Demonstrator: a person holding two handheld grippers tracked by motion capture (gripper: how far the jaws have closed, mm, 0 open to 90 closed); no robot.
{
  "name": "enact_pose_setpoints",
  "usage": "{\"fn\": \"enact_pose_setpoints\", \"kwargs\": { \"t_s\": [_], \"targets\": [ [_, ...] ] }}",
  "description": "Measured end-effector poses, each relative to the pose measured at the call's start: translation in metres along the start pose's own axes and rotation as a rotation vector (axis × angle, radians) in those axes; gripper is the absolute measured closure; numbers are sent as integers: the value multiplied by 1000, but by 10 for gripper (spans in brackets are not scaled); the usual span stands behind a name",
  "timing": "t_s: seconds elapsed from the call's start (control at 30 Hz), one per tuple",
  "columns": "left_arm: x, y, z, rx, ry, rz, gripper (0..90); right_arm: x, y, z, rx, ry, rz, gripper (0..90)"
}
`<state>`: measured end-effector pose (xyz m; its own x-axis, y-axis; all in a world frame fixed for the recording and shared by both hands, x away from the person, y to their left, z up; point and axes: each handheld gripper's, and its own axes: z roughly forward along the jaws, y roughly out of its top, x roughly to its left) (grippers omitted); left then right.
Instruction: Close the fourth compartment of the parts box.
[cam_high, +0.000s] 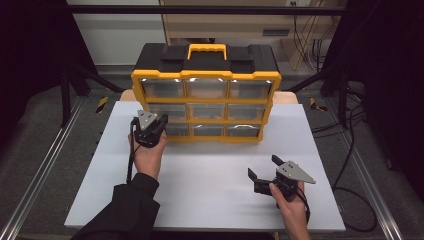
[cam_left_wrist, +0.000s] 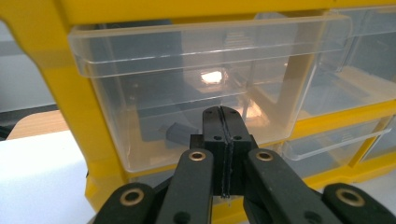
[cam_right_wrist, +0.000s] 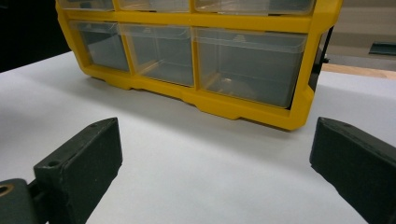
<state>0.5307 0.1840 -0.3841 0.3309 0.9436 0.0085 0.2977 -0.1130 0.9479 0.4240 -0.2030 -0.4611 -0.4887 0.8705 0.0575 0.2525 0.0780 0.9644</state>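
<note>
Left tool sat with jaws pinched together, nothing between them, tip right at the clear drawer in the yellow organizer's left column. Drawer looked not yet pulled out. Right tool was wide apart, idle on the desk, organizer well ahead of it.

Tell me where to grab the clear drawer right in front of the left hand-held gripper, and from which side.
Grip the clear drawer by the lip that juts forward along its top front edge, coming straight at the front of the yellow organizer. That lip is the one part that stands proud of the frame; the drawer's sides sit inside it. The left hand-held gripper is shut, so its jaws would likely have to open first.
</note>
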Motion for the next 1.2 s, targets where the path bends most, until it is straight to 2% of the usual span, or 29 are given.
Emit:
{"fn": "enact_pose_setpoints", "kwargs": {
  "t_s": [0.37,0.63,1.2],
  "targets": [
    [-7,5,8,3,-7,14,900,0,0,0,7,0,0,27],
    [-5,8,14,-2,-4,-5,900,-1,0,0,8,0,-1,26],
    [-7,7,15,-6,-8,1,900,0,0,1,7,1,-2,26]
  ]
}}
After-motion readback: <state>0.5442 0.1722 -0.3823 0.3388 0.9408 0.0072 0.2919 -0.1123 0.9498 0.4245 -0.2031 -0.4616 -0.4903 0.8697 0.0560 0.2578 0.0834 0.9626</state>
